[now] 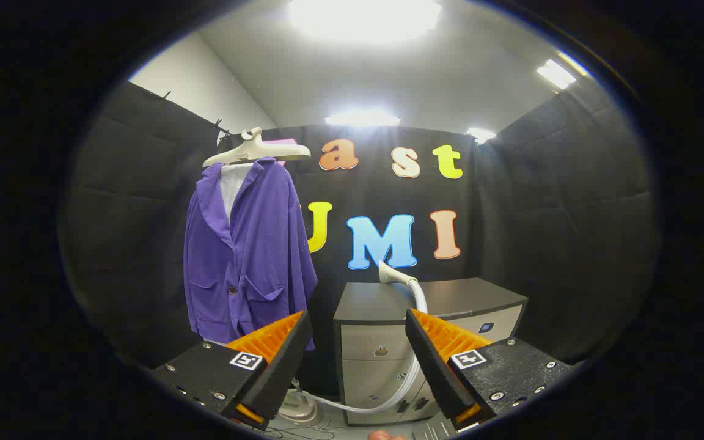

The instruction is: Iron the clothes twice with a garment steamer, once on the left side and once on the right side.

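We see our gripper spread wide, its two fingers well apart and closed on nothing. Beyond the fingers, at about eleven o'clock from them, a purple corduroy jacket hangs on a cream plastic hanger in front of the black booth wall, with a white lining or shirt showing at its open collar. Straight ahead, at twelve o'clock, stands a low grey cabinet with a dark top and drawer fronts. The pale steamer head rests on the cabinet's top near its front edge, and its white ribbed hose runs down over the drawers, passing between our fingers. The hose curves toward a pale rounded base on the floor, at about seven o'clock from the cabinet; that base is partly hidden by our left finger, so it is probably the steamer's tank unit.
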Available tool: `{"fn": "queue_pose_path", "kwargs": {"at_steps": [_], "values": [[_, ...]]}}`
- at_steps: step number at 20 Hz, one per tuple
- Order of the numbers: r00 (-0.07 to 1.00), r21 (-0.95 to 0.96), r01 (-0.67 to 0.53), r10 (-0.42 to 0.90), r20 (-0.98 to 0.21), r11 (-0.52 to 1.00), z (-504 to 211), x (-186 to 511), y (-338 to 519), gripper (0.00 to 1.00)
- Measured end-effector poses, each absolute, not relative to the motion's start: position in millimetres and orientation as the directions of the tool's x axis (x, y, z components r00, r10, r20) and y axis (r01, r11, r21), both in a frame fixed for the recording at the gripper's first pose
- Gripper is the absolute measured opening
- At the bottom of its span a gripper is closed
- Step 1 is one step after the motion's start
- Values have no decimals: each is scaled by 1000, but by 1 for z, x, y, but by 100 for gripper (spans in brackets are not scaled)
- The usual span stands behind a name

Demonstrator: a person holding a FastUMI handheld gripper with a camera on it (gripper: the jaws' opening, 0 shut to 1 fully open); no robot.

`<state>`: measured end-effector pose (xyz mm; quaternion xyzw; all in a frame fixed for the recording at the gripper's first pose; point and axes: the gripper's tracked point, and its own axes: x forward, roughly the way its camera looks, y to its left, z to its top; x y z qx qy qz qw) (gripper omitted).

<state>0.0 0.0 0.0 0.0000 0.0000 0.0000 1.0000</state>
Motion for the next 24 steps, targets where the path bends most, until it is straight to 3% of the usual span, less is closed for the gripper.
{"fn": "queue_pose_path", "kwargs": {"at_steps": [24], "values": [[999, 9, 40, -40, 22, 999, 49, 17, 2, 95]]}}
